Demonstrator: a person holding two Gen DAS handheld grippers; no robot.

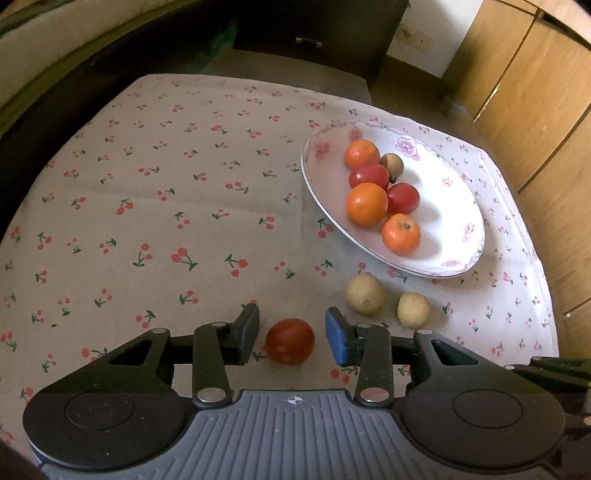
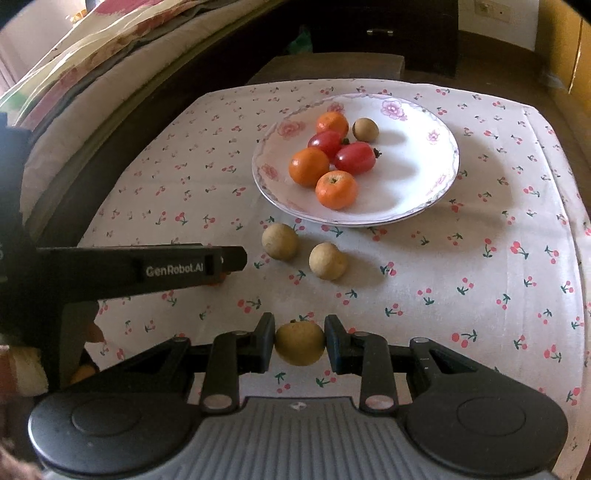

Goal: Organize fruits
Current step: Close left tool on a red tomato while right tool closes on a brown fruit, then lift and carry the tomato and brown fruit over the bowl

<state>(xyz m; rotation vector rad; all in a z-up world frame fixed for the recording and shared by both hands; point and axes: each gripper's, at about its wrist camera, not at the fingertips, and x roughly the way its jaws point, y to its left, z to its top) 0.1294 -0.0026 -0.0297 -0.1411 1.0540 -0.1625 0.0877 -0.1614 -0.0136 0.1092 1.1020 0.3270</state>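
A white flowered plate [image 1: 454, 206] [image 2: 406, 173] at the far right of the cherry-print cloth holds three oranges [image 1: 366, 204], two red tomatoes [image 1: 403, 198] and one small brown fruit [image 1: 392, 166]. Two tan round fruits [image 1: 365, 294] [image 2: 328, 260] lie on the cloth in front of the plate. My left gripper [image 1: 291, 332] is open around a red tomato [image 1: 290, 341] resting on the cloth, with a gap at each pad. My right gripper [image 2: 300, 339] is shut on a tan round fruit [image 2: 300, 345] just above the cloth. One of the left gripper's fingers [image 2: 207, 266] shows at the left of the right wrist view.
A bed with bedding [image 2: 74, 74] runs along the left side of the table. A dark cabinet [image 1: 314, 29] stands behind it and wooden cupboard doors [image 1: 535, 110] stand at the right. The cloth's left half [image 1: 147, 184] carries no objects.
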